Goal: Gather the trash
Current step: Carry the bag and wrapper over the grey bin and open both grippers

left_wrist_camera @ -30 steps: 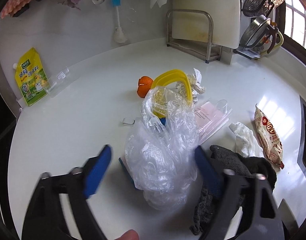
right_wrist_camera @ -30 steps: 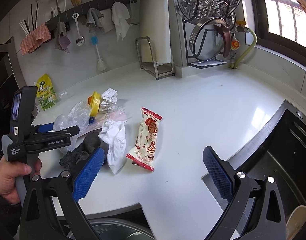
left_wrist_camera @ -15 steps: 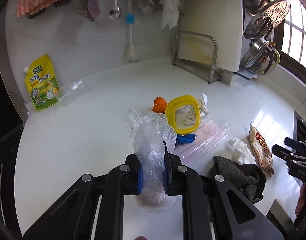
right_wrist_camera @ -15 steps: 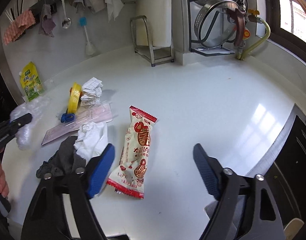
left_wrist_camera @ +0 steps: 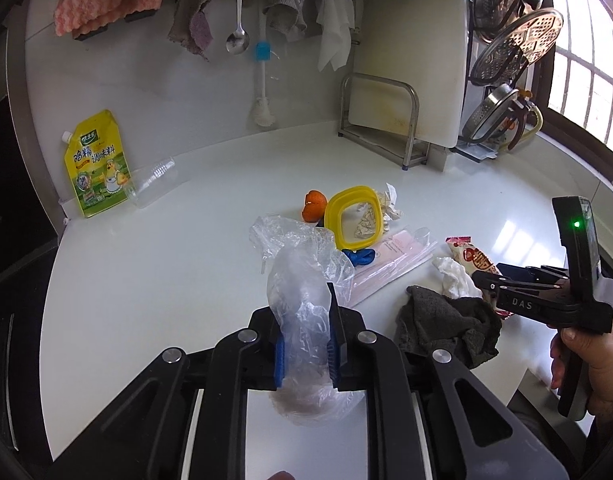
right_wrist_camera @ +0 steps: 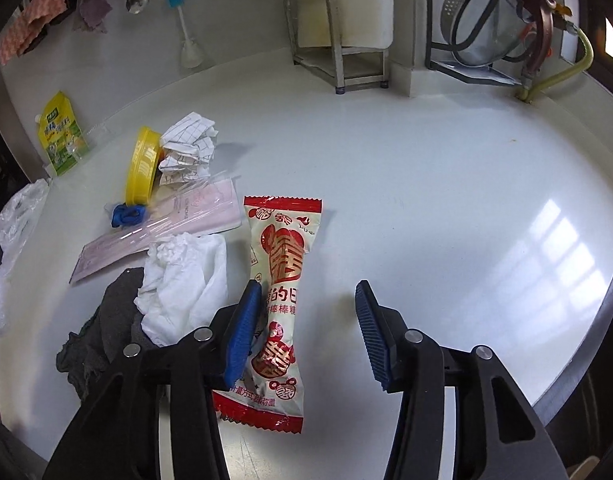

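Note:
My left gripper [left_wrist_camera: 304,308] is shut on a crumpled clear plastic bag [left_wrist_camera: 302,280] and holds it above the white counter [left_wrist_camera: 166,264]. My right gripper [right_wrist_camera: 308,304] is open, its jaws straddling the lower half of a red-and-white snack wrapper [right_wrist_camera: 282,292] that lies flat on the counter; the left pad touches the wrapper's edge. Beside it lie a white tissue [right_wrist_camera: 182,276], a dark grey rag [right_wrist_camera: 102,332], a pink clear sleeve [right_wrist_camera: 162,228], a yellow lid [right_wrist_camera: 140,172], crumpled checked paper [right_wrist_camera: 186,148] and a blue scrap [right_wrist_camera: 126,214]. An orange piece [left_wrist_camera: 314,204] sits behind the lid.
A yellow seasoning pouch [left_wrist_camera: 96,164] and a clear bottle [left_wrist_camera: 150,178] lie by the back wall. A cutting board in a steel rack [left_wrist_camera: 390,120] and a pot-lid rack [left_wrist_camera: 506,92] stand at the back right. The counter's front edge drops off near my right gripper.
My left gripper closed on the plastic bag and lifted it off the pile. My right gripper came down and forward and narrowed its jaws around the snack wrapper.

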Demonstrator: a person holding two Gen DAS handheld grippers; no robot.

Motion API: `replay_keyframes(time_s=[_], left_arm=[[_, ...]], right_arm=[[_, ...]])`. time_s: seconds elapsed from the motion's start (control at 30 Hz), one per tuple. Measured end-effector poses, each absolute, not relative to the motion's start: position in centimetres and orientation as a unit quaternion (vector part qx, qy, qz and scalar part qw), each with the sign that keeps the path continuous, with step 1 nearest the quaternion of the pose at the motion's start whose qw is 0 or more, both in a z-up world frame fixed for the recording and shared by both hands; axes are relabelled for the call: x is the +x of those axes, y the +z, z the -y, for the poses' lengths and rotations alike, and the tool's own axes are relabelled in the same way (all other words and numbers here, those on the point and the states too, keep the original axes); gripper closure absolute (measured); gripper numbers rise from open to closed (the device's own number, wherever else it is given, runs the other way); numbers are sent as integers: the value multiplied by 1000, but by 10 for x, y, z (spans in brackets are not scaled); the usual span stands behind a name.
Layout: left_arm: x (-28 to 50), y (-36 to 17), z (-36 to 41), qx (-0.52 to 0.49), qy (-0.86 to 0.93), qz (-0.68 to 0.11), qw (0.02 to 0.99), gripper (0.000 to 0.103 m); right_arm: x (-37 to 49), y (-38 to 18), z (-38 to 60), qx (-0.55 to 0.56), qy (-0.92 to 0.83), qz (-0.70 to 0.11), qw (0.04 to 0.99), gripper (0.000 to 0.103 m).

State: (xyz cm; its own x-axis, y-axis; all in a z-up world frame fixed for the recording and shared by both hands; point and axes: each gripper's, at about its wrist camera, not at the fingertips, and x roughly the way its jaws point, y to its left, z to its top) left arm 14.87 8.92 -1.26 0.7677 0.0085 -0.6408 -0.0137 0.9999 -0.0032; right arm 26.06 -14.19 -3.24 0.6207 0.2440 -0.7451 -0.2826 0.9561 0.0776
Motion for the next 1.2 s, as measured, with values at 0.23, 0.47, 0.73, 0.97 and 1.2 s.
replay_keyframes(time_s=[0.23,0.47,0.73,0.97,1.2], left_arm=[[133,-8,-85,-4,-4,-339,941,86],[98,11,-62,3,-49,-323,945,86],[40,10,-21,19,-133,-333,933,84],[-2,-4,12,42,-192,-347,917,84],[-25,-25,34,69,-234,-369,897,84]], right_arm=[[242,-10,152,-4,161,-388,908,100],[173,20,167,7,187,-352,917,100],[70,20,188,19,213,-336,917,99],[4,9,198,6,197,-335,921,99],[-37,-21,197,-6,181,-361,915,99]])
